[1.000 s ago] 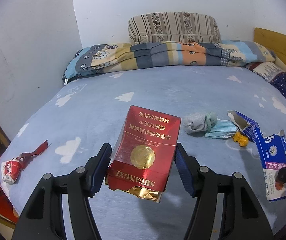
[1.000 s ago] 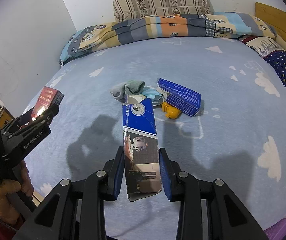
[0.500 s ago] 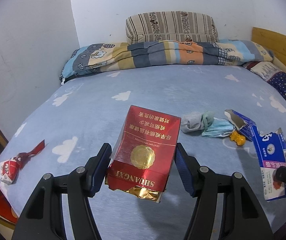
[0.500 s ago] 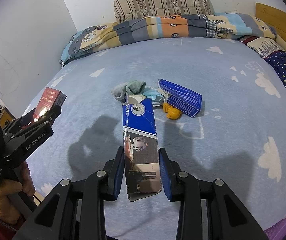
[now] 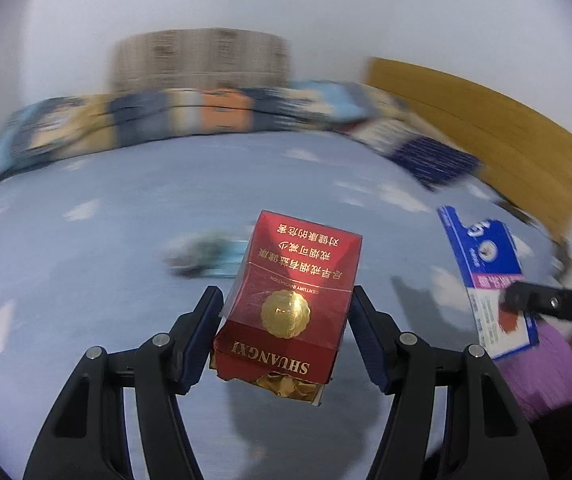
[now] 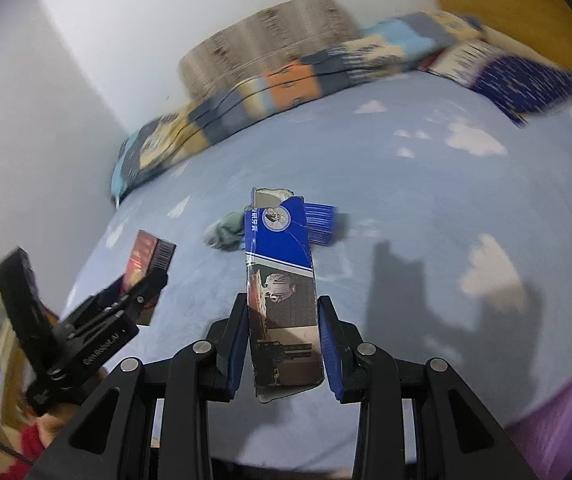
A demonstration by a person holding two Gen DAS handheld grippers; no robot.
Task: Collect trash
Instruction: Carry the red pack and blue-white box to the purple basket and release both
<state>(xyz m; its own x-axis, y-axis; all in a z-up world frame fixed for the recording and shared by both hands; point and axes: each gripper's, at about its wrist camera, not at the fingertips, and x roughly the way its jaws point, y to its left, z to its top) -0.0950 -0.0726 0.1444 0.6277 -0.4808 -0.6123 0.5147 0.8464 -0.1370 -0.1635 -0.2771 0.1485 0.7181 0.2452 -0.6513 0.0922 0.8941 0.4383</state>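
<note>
Left tongs (image 5: 286, 328) half open, clamped on a glossy red cigarette pack (image 5: 289, 292) with torn gold foil at its base. Right tongs (image 6: 282, 336) narrower, gripping a long, creased blue carton (image 6: 282, 276). Both held above the bed (image 6: 425, 208); soft blue sheet, wide bare surface around.

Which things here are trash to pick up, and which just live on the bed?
Trash:
red pack, in the left gripper
blue box, in the right gripper
blue carton, on the bed
crumpled cloth, maybe

Just lying about:
pillow
quilt
headboard
</note>
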